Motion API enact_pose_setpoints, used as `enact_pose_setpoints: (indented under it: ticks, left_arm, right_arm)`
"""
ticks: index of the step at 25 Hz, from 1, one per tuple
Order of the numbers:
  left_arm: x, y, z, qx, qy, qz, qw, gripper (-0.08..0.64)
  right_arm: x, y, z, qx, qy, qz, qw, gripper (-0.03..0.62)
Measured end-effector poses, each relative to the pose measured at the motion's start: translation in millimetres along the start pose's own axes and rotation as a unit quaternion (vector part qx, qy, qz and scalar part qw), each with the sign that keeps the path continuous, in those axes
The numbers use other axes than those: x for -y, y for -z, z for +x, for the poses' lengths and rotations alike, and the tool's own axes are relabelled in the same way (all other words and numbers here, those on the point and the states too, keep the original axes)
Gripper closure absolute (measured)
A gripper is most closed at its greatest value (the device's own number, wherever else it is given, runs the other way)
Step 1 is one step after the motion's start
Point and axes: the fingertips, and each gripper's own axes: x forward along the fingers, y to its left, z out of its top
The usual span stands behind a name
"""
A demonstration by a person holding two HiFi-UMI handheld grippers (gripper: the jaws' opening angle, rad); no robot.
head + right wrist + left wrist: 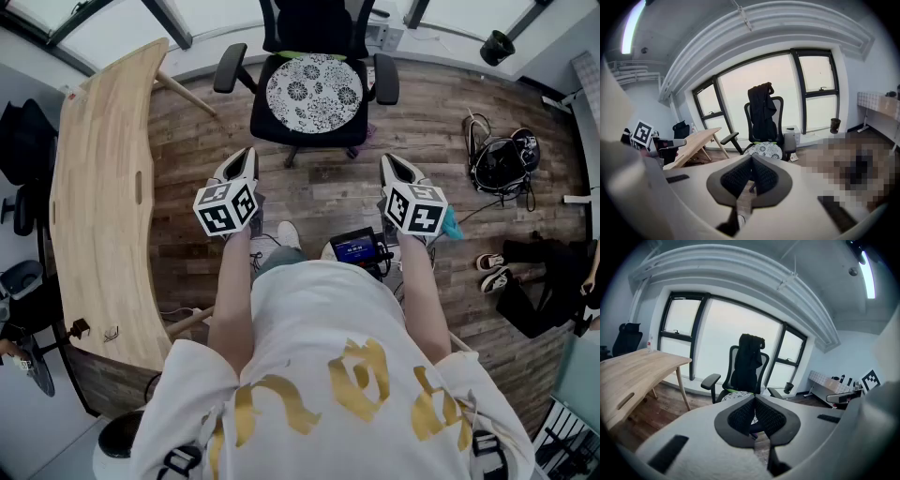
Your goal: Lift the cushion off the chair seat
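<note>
A round white cushion with a black flower print (pixel 313 92) lies on the seat of a black office chair (pixel 314 23) at the top middle of the head view. A dark garment hangs over the chair's back. My left gripper (pixel 244 159) and right gripper (pixel 390 166) are held side by side over the wooden floor, well short of the chair, both shut and empty. In the left gripper view the cushion (pixel 732 396) peeks above the closed jaws of the left gripper (pixel 753 401). The cushion (pixel 764 150) also shows beyond the right gripper (pixel 751 161).
A long curved wooden desk (pixel 98 197) runs along the left. A black bag with cables (pixel 502 161) and shoes (pixel 489 268) lie on the floor at the right. Windows line the wall behind the chair. A small screen device (pixel 356 248) hangs at the person's front.
</note>
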Motion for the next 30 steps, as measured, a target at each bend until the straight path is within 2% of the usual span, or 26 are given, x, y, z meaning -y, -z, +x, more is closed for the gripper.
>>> enact_pose_setpoints:
  ticks: [5, 9, 11, 14, 15, 19, 24, 30]
  left_arm:
    - [4.9, -1.5, -0.2, 0.003, 0.006, 0.005, 1.0000, 0.549]
    - [4.7, 1.8, 0.2, -0.001, 0.005, -0.001, 1.0000, 0.549]
    - [4.2, 3.2, 0.6, -0.003, 0.002, -0.004, 1.0000, 0.549]
    - [5.5, 4.9, 1.8, -0.006, 0.000, 0.000, 1.0000, 0.549]
    - [5.4, 4.9, 2.7, -0.007, -0.001, 0.001, 1.0000, 0.549]
    - [0.3, 4.2, 8.5, -0.011, -0.002, 0.003, 0.9999, 0.549]
    - [-13.6, 3.1, 28.4, -0.024, -0.005, 0.006, 0.9997, 0.549]
    - [-30.3, -2.8, 80.3, -0.047, 0.005, 0.010, 0.9989, 0.549]
  right_arm:
    - [-3.1, 1.6, -0.7, 0.007, -0.005, 0.007, 1.000, 0.580]
    - [-12.4, -5.3, -1.6, 0.035, -0.052, 0.038, 0.997, 0.580]
    - [-14.0, -5.5, 0.6, 0.037, -0.074, 0.067, 0.994, 0.580]
    - [-12.2, -3.2, 6.3, 0.041, -0.110, 0.149, 0.982, 0.580]
    - [-11.6, -2.5, 9.0, 0.041, -0.115, 0.163, 0.979, 0.580]
    - [-12.2, 2.0, 23.3, 0.023, -0.102, 0.138, 0.985, 0.580]
    - [-7.1, -8.6, 45.6, 0.024, -0.077, 0.106, 0.991, 0.580]
    - [8.4, -25.6, 89.3, 0.017, -0.056, 0.111, 0.992, 0.580]
